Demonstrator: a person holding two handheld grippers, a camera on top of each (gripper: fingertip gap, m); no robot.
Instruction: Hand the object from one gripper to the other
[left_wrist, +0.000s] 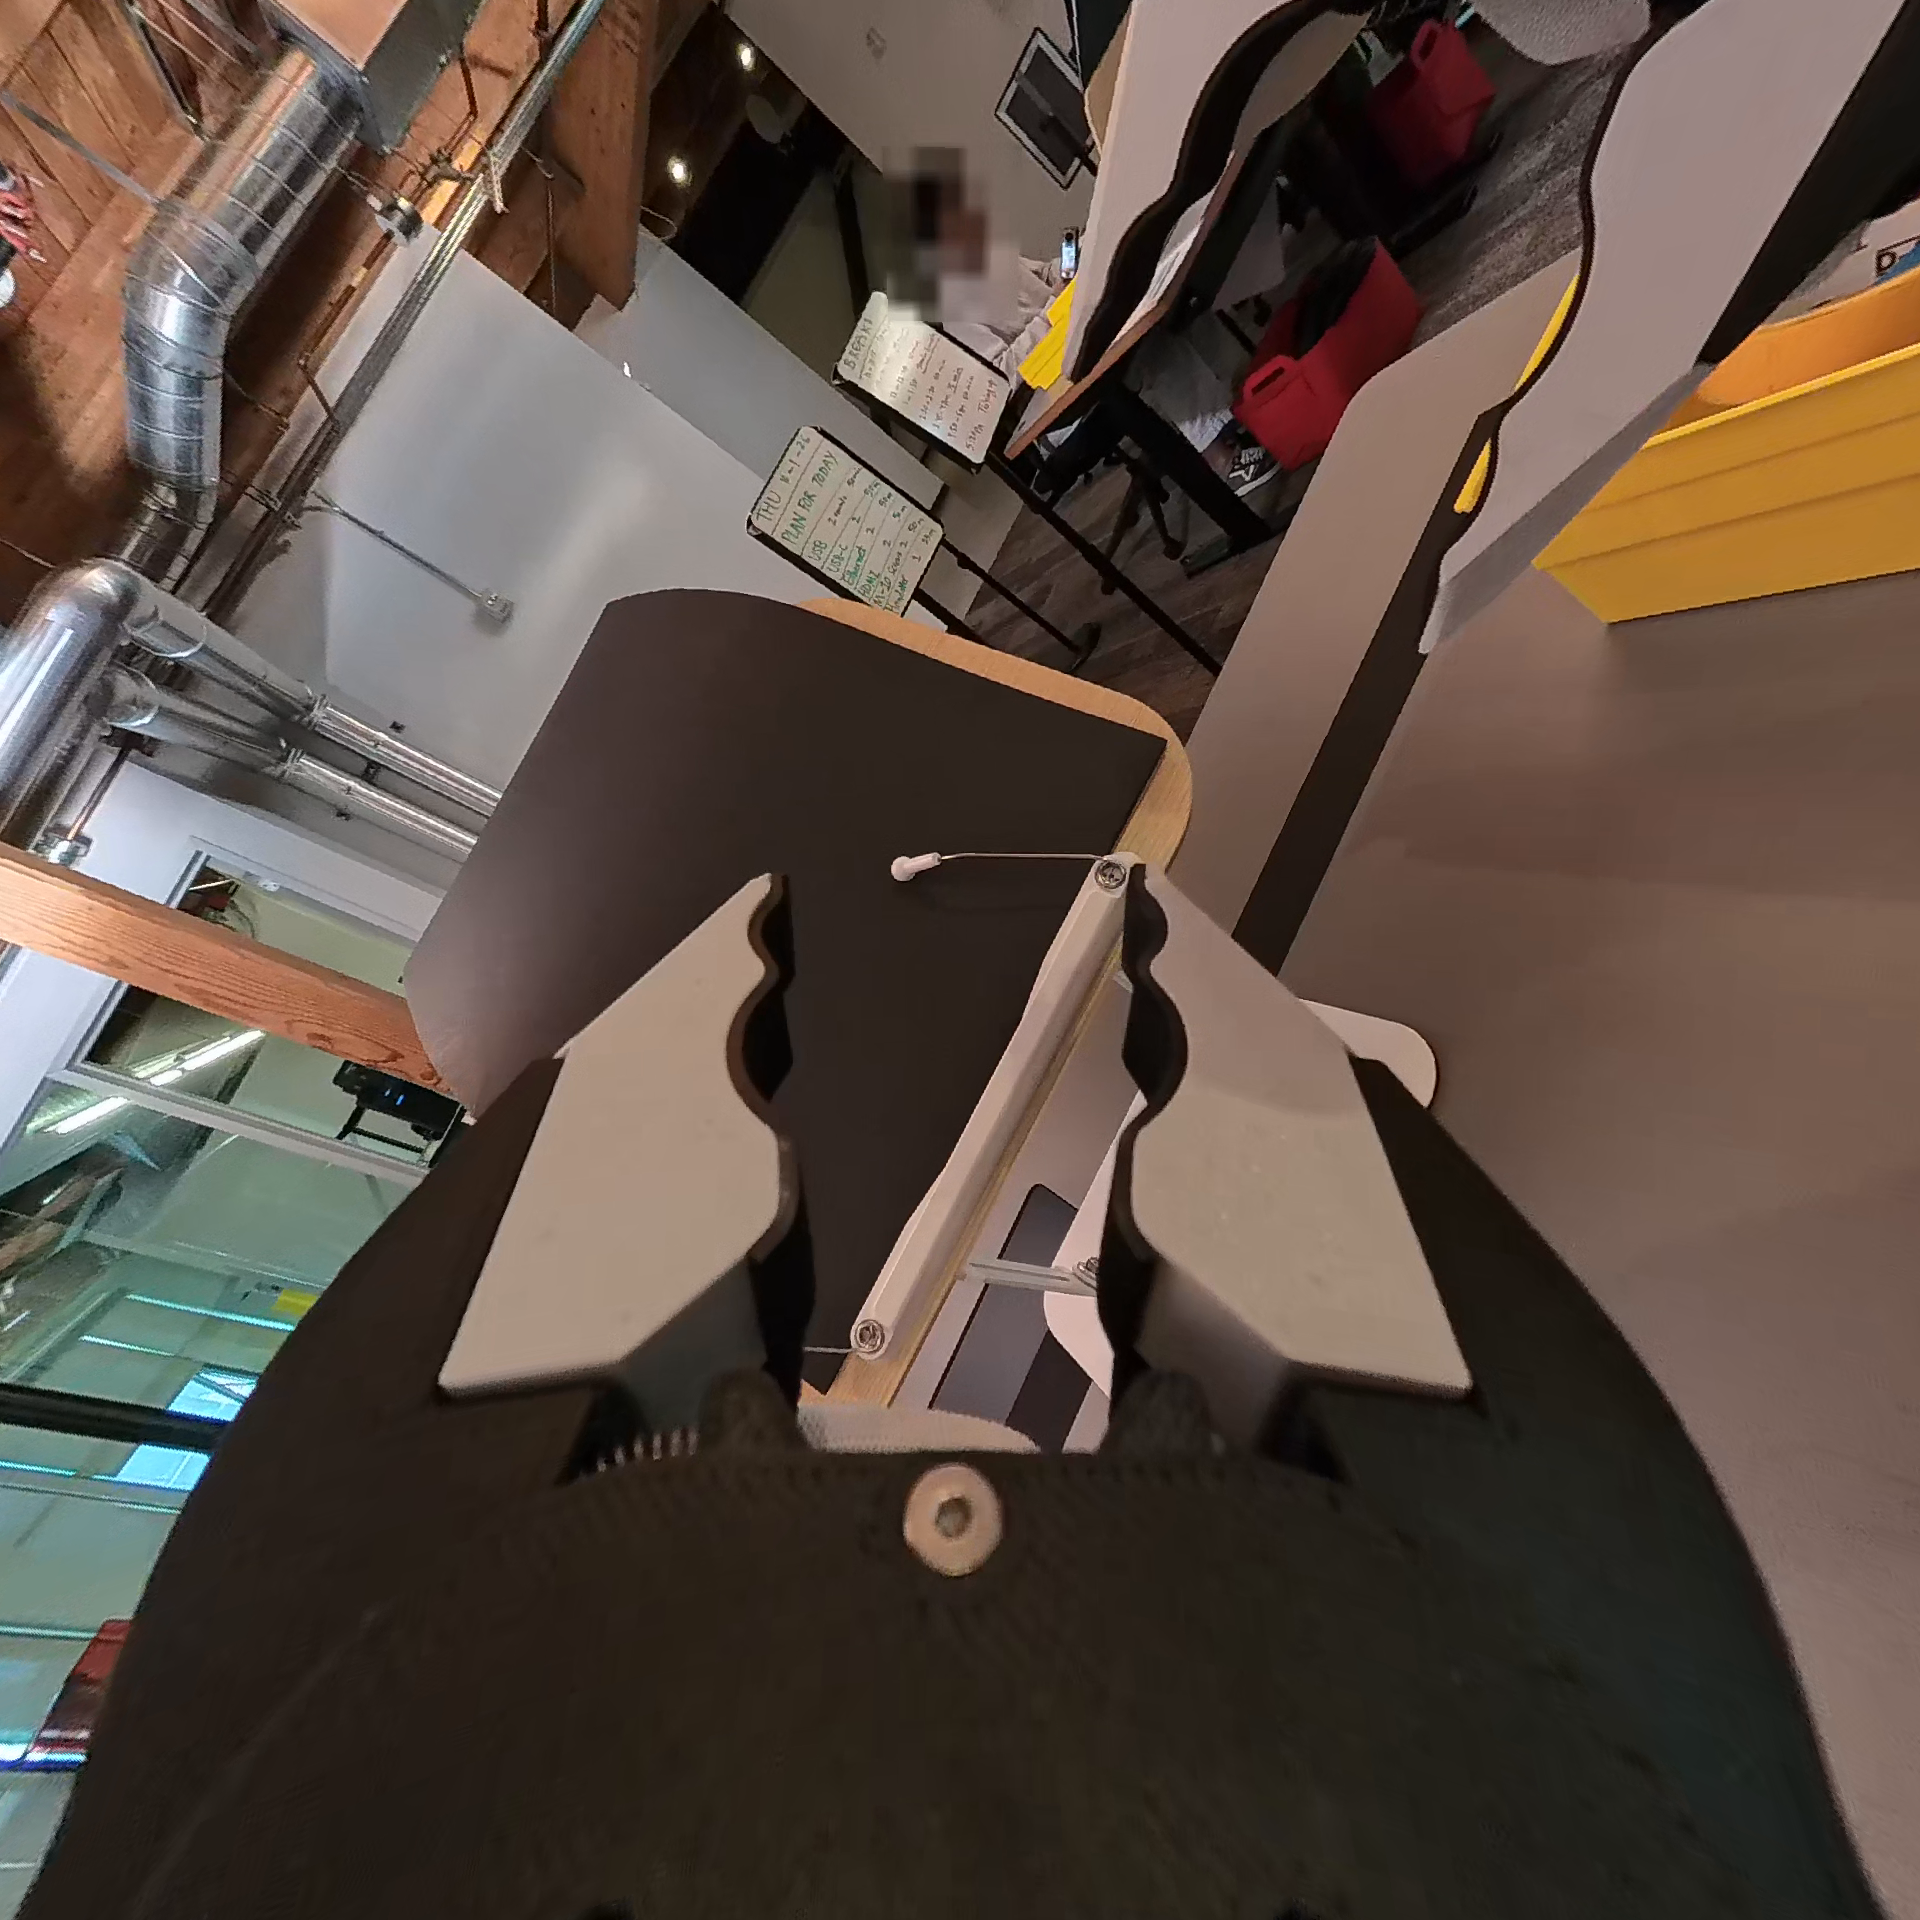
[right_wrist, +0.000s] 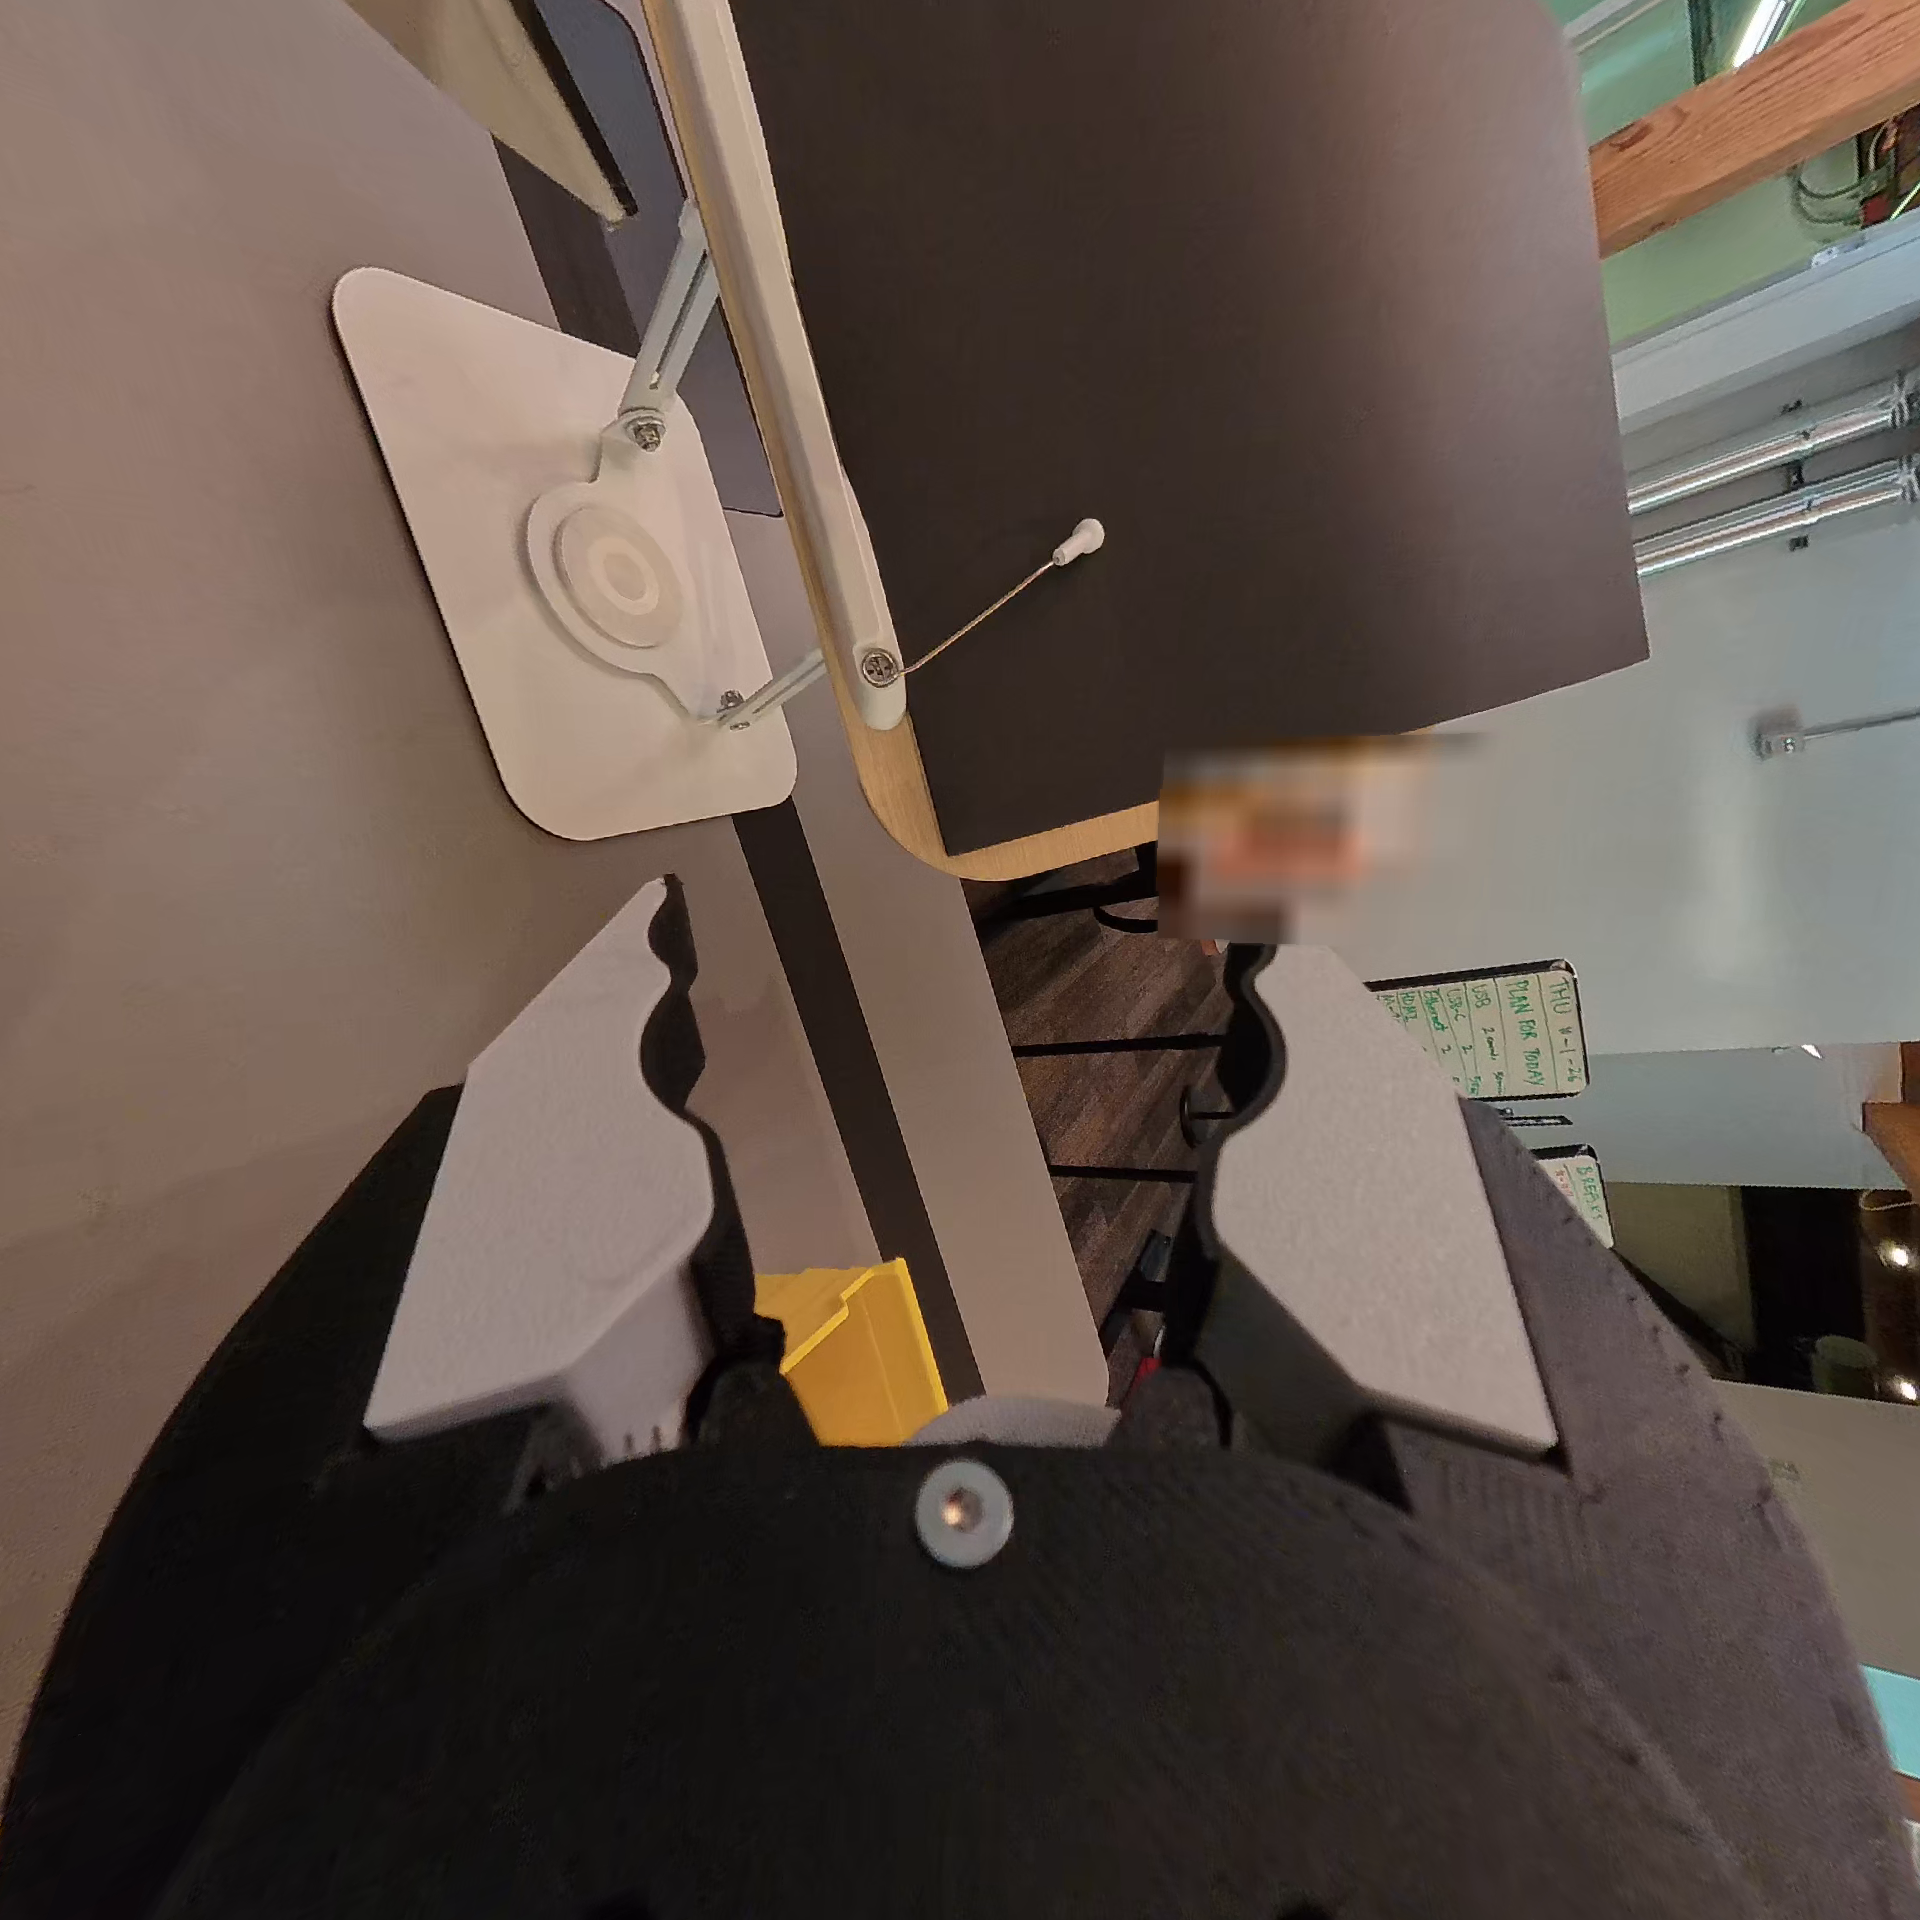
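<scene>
Nothing sits between the left gripper's (left_wrist: 956, 894) wide-spread jaws. A black-faced book stand (left_wrist: 831, 779) is just ahead, its white ledge bar (left_wrist: 997, 1122) running lengthwise between them.

In the right wrist view, the right gripper (right_wrist: 956, 920) is likewise wide and empty, with the stand (right_wrist: 1195, 364) ahead and farther off. Which object is to be passed cannot be told.

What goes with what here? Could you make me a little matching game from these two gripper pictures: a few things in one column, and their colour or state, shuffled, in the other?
Things
1. left gripper
2. bin
3. stand base plate
4. board on the stand

Colour or state
A. white, flat on the grey table
B. black face with a pale wood edge
C. open, with nothing between its fingers
D. yellow, on the table

Pairs: 1-C, 2-D, 3-A, 4-B

The right gripper is open and empty too.
</scene>
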